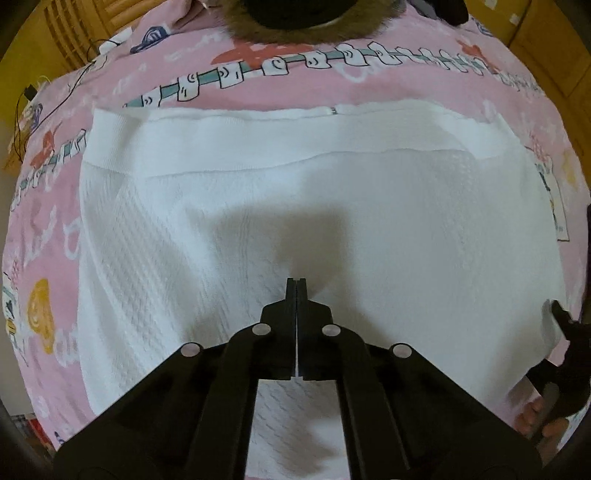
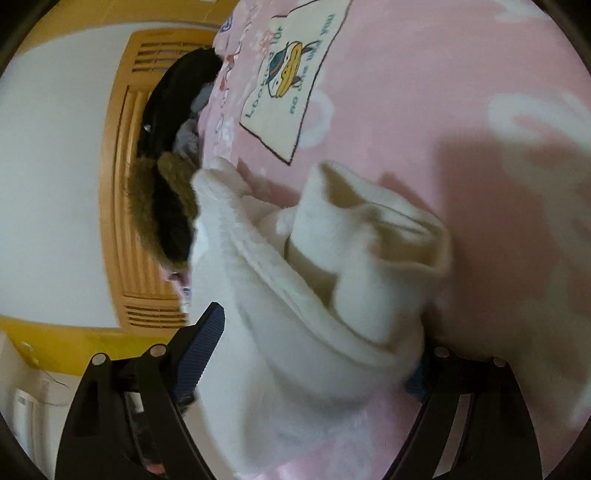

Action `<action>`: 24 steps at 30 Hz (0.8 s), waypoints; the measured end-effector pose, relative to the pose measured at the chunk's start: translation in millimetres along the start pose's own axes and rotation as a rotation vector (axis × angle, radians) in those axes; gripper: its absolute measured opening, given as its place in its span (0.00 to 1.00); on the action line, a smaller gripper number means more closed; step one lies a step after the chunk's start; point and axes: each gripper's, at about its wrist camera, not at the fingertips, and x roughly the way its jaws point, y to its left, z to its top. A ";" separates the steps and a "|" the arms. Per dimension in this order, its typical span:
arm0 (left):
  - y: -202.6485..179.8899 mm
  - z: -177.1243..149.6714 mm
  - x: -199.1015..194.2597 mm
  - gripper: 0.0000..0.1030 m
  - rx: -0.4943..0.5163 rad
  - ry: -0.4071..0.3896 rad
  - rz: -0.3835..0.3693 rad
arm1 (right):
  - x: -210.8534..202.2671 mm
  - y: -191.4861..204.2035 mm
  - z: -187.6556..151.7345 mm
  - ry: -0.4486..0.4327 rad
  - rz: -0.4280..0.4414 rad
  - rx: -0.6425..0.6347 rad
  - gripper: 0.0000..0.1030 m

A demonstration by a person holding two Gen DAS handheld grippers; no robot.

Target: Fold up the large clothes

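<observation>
A white knit sweater point(image 1: 295, 192) lies spread flat on a pink printed bedspread point(image 1: 55, 229). My left gripper point(image 1: 296, 282) is shut, its tips pressed on the sweater's middle with no cloth seen between them. My right gripper point(image 2: 317, 354) stands open around the sweater's thick edge point(image 2: 295, 332), which is bunched and folded between its two fingers; the blue-padded left finger point(image 2: 207, 332) shows, the right one is mostly hidden by cloth. The right gripper also shows at the sweater's right edge in the left wrist view point(image 1: 561, 314).
A dark garment with a brown fur trim point(image 1: 306, 18) lies at the far side of the bed, and also shows in the right wrist view point(image 2: 166, 192). A wooden panel point(image 2: 122, 184) and white wall stand beyond the bed. Thin cables point(image 1: 22, 110) lie at the far left.
</observation>
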 end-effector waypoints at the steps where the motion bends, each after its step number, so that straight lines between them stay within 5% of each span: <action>1: 1.9 -0.2 6.6 0.00 -0.006 0.013 0.006 | 2.4 5.4 -4.8 -0.015 -0.020 -0.025 0.80; 2: 3.2 -1.7 11.7 0.00 -0.023 0.030 -0.003 | 3.5 11.6 -8.1 -0.026 -0.053 -0.056 0.75; 3: 5.2 -1.6 21.0 0.00 -0.049 0.049 -0.014 | 9.1 17.8 -8.1 -0.020 -0.096 -0.087 0.45; 4: 4.7 -0.2 28.1 0.00 -0.059 0.047 -0.009 | 8.3 23.2 -8.7 -0.006 -0.136 -0.114 0.35; 8: 0.5 7.5 53.3 0.00 -0.044 0.036 0.051 | 4.8 47.4 -14.0 -0.004 -0.114 -0.187 0.30; 12: 9.2 8.2 41.8 0.00 -0.104 0.016 0.013 | -1.6 88.4 -20.0 -0.016 -0.098 -0.327 0.27; 16: 5.3 -4.8 8.3 0.00 -0.062 -0.037 -0.048 | 4.1 127.0 -27.2 -0.005 -0.072 -0.424 0.25; 19: 8.6 -6.1 50.2 0.00 -0.052 0.086 -0.107 | 7.8 163.6 -50.0 0.003 -0.035 -0.570 0.24; 24: 29.0 -0.8 40.1 0.00 -0.123 0.076 -0.212 | 24.7 210.9 -85.6 0.057 -0.013 -0.729 0.24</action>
